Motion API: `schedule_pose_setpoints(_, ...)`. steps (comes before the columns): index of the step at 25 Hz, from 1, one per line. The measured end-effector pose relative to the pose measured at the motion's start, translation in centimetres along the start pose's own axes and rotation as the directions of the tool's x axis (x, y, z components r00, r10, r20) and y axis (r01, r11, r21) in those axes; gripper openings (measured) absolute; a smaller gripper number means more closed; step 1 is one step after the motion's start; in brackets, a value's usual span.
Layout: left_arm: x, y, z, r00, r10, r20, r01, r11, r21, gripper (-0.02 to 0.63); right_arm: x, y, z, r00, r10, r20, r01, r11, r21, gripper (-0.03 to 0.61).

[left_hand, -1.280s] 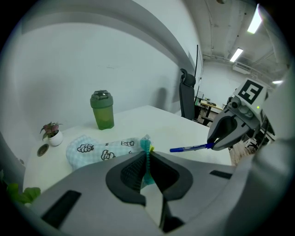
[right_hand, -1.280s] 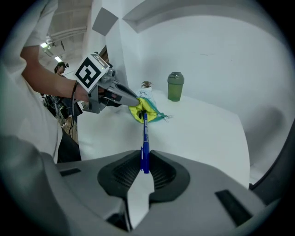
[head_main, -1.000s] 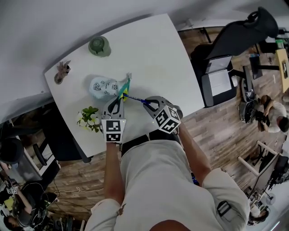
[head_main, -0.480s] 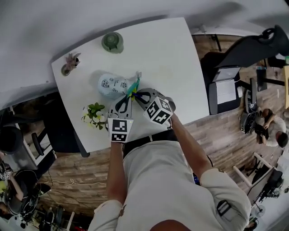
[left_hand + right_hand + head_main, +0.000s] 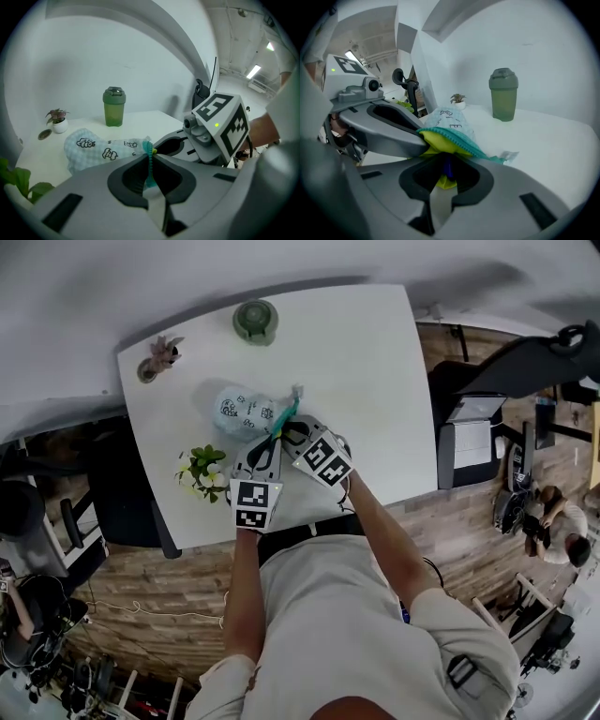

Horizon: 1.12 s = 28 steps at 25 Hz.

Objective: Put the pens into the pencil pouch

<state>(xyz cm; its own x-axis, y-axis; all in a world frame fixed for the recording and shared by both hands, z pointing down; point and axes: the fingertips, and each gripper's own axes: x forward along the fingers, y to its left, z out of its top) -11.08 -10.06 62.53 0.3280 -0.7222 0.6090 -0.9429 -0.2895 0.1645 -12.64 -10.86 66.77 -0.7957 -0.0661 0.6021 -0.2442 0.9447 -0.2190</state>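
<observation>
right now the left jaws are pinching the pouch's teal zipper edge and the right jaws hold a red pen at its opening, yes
Not quite: the pen in the right gripper is blue, not red, as the right gripper view shows. The rest holds: the left gripper is shut on the teal zipper edge of the pouch, and the pen sits at its opening.

Pencil pouch (image 5: 242, 412) on the table (image 5: 375, 381): behind it a bottle (image 5: 255, 321), behind-left a potted plant (image 5: 157, 356), front-left a leafy sprig (image 5: 203, 468). At its right end, left gripper (image 5: 271, 439) and right gripper (image 5: 290, 433) with pen (image 5: 446, 166).
</observation>
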Motion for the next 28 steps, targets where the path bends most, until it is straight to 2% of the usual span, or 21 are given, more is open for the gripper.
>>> schedule_pose_setpoints(2,0.2,0.0,-0.5,1.000,-0.006,-0.010,0.006,1.000,-0.003,0.015,0.1,-0.1,-0.4,1.000,-0.021,0.002,0.021,1.000,0.005,0.075)
schedule_pose_setpoints(8,0.5,-0.1,-1.5,0.999,-0.009,-0.031,0.009,1.000,0.018,0.029,-1.2,-0.6,-1.8,0.997,-0.073,-0.028,0.074,0.997,0.023,0.173)
schedule_pose_setpoints(13,0.1,-0.7,-1.8,0.999,-0.033,-0.035,0.034,0.998,0.045,0.104,-4.2,-0.8,-2.9,0.987,-0.159,-0.027,0.161,0.985,0.065,0.202)
schedule_pose_setpoints(16,-0.9,-1.1,-0.8,0.999,-0.039,0.006,0.039,0.997,0.062,0.120,-6.5,-0.6,-2.5,0.975,-0.223,0.007,0.222,0.972,0.076,0.204)
schedule_pose_setpoints(22,-4.5,-1.8,4.0,0.987,-0.014,0.160,-0.004,0.994,0.108,0.152,-12.7,0.1,2.1,0.918,-0.365,0.152,0.360,0.931,0.063,0.229)
schedule_pose_setpoints(28,-9.8,-1.9,9.8,0.942,-0.004,0.336,-0.053,0.986,0.160,0.190,-18.8,2.2,8.5,0.829,-0.440,0.345,0.455,0.890,0.040,0.255)
